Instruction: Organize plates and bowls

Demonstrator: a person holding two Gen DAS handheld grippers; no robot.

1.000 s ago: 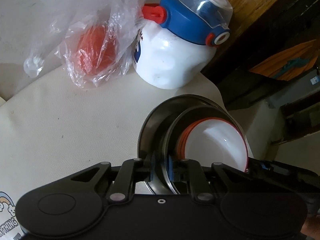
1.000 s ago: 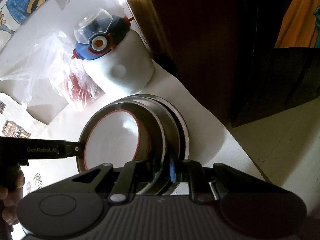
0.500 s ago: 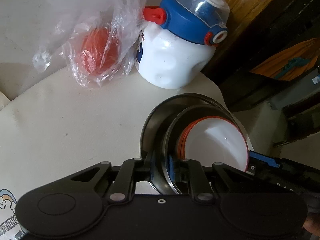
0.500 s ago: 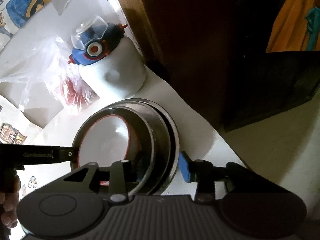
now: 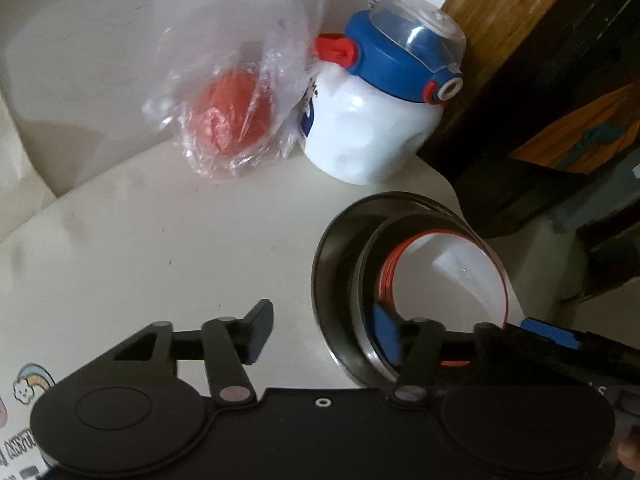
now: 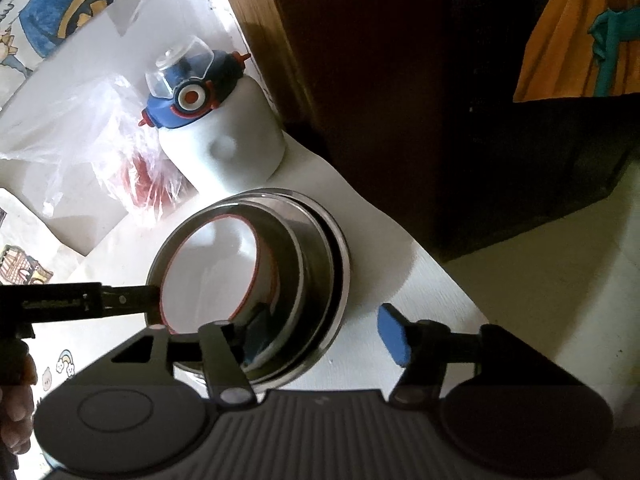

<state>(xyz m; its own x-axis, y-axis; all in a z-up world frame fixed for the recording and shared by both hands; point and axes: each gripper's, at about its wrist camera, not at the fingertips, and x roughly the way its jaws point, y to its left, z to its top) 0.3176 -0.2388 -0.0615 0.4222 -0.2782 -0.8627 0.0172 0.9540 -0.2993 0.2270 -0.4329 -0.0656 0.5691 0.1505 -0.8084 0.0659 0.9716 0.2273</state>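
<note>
A nested stack stands on the white table (image 5: pixel 160 248) near its corner: an outer steel bowl (image 5: pixel 332 264), a smaller steel bowl (image 5: pixel 368 268) inside it, and a red-rimmed white bowl (image 5: pixel 452 276) innermost. My left gripper (image 5: pixel 324 328) is open, straddling the stack's near rims; its right fingertip (image 5: pixel 386 334) is inside the bowls. In the right wrist view the white bowl (image 6: pixel 208 264) sits in the steel bowls (image 6: pixel 336 264). My right gripper (image 6: pixel 324 336) is open too, straddling the stack's wall, its blue-padded fingertip (image 6: pixel 394 336) outside.
A white bottle with a blue lid (image 5: pixel 372 128) and a clear plastic bag holding something red (image 5: pixel 232 116) stand behind the stack. A wooden post (image 5: pixel 500 20) rises at the back right. The table edge (image 6: pixel 440 256) drops to the floor just right of the stack.
Both grippers were shut on the stack's rims a second ago. The right one opened first, then the left; the stack now rests free on the table.
</note>
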